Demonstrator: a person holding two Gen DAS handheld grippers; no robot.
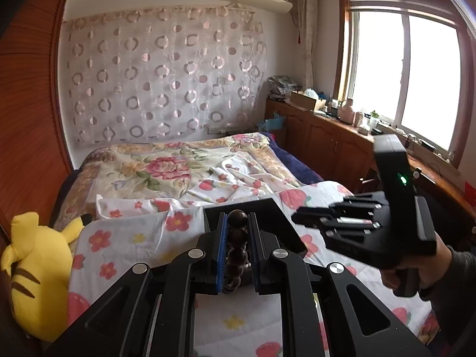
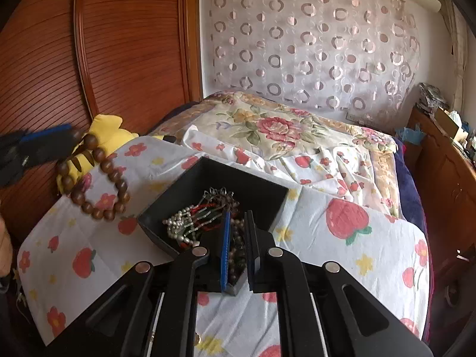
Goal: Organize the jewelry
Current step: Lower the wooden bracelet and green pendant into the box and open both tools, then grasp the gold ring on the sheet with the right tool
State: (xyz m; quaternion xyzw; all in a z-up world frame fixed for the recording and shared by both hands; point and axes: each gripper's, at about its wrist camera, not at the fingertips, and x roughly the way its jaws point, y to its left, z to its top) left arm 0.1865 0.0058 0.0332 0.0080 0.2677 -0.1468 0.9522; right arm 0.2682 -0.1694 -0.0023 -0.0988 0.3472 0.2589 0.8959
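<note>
The left tongs [image 1: 237, 232] clamp a brown bead bracelet [image 2: 95, 178], lifted clear of the strawberry-print bedsheet [image 2: 342, 238]. The right tongs [image 2: 237, 239] hover just above a black tray [image 2: 178, 190], jaws slightly parted and gripping nothing. Tangled necklaces [image 2: 193, 217] fill the tray. Beyond, a yellow plush toy [image 1: 38, 267] lies by the wardrobe [image 2: 119, 44].
</note>
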